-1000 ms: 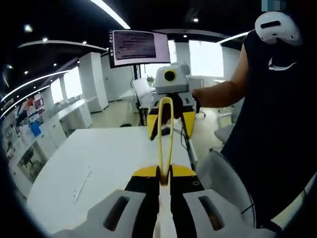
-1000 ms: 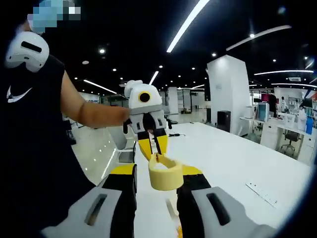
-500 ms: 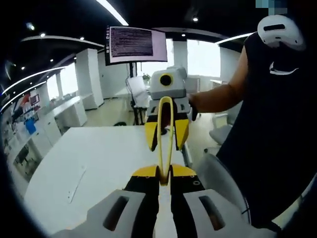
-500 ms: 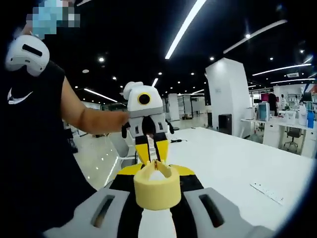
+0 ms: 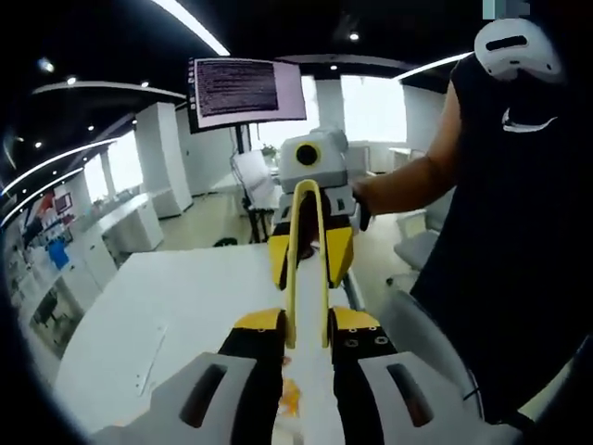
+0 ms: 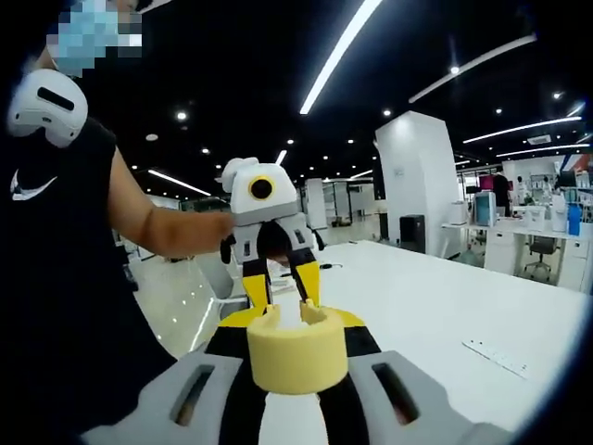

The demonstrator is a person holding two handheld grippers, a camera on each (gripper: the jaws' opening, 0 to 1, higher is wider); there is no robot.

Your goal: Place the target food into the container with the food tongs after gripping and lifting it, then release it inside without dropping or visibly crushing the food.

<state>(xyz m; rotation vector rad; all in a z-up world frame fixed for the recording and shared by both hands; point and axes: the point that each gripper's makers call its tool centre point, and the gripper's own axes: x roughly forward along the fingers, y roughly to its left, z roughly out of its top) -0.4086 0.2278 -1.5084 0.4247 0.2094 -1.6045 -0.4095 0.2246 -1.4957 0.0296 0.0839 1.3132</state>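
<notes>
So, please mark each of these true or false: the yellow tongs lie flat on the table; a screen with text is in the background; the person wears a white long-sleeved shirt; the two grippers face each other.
1. The yellow tongs lie flat on the table. False: they are held up above the white table, between the left gripper's jaws.
2. A screen with text is in the background. True, in the left gripper view.
3. The person wears a white long-sleeved shirt. False: the top is black and sleeveless.
4. The two grippers face each other. True: the right gripper points back at the left one, with the tongs between them.
</notes>
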